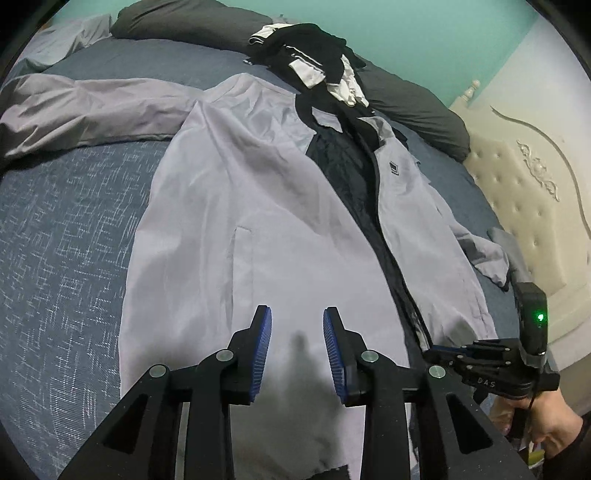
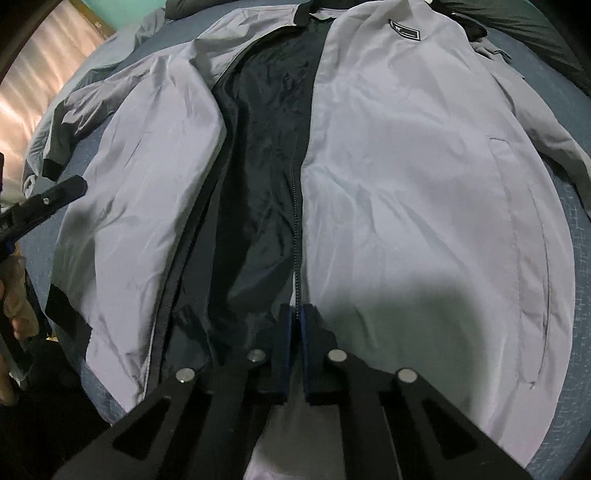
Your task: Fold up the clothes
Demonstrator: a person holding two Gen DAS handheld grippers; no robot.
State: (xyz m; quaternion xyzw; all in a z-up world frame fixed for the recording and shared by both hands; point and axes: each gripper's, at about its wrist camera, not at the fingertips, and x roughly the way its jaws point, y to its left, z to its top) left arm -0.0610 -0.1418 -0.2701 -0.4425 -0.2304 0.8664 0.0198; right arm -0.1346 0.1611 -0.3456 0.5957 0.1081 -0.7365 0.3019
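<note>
Grey jacket [image 1: 266, 221] spread open on blue bed [image 1: 66, 221], dark lining showing, collar toward 12 o'clock. Right gripper [image 2: 296, 325] jaws pinched shut on jacket's zipper edge near hem. Left gripper [image 1: 297, 332] jaws parted, empty, above left panel. Clothes pile [image 1: 314, 62] at 12 o'clock.

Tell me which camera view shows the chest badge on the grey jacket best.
The right wrist view shows the chest badge best: it is larger there, near the top edge, with its dark shape and pale border distinct on the grey jacket. In the left wrist view the same badge appears only as a small dark patch.
</note>
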